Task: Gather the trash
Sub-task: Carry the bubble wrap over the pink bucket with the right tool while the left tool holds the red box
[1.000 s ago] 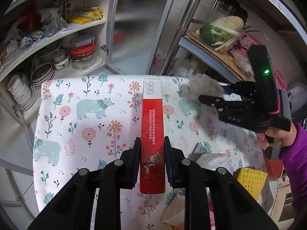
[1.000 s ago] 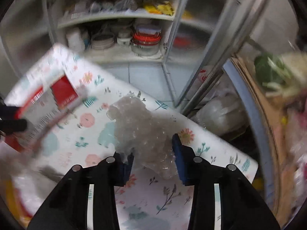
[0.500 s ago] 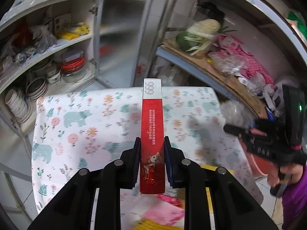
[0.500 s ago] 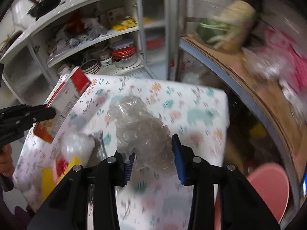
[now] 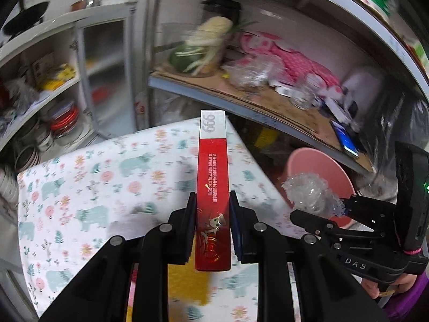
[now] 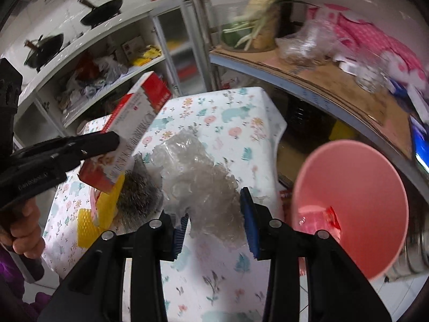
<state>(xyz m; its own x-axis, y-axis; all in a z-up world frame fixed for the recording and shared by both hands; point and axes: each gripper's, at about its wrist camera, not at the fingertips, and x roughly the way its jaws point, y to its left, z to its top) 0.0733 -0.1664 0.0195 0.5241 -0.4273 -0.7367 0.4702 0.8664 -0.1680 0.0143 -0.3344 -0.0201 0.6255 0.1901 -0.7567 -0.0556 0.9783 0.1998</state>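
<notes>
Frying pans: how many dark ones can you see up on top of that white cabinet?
2. One pan sits on the cabinet top, nearer the middle of the right view; the other pan lies further left, near the picture's edge. More could be hidden outside the view.

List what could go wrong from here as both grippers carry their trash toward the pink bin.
1. The right gripper pinches only the lower part of the crumpled clear plastic; the loose bulk may catch the pink bin rim or spring back out.
2. The left gripper grips the red box near one end, so it may pivot or slip.
3. Both grippers are close together and might collide at the bin.
</notes>
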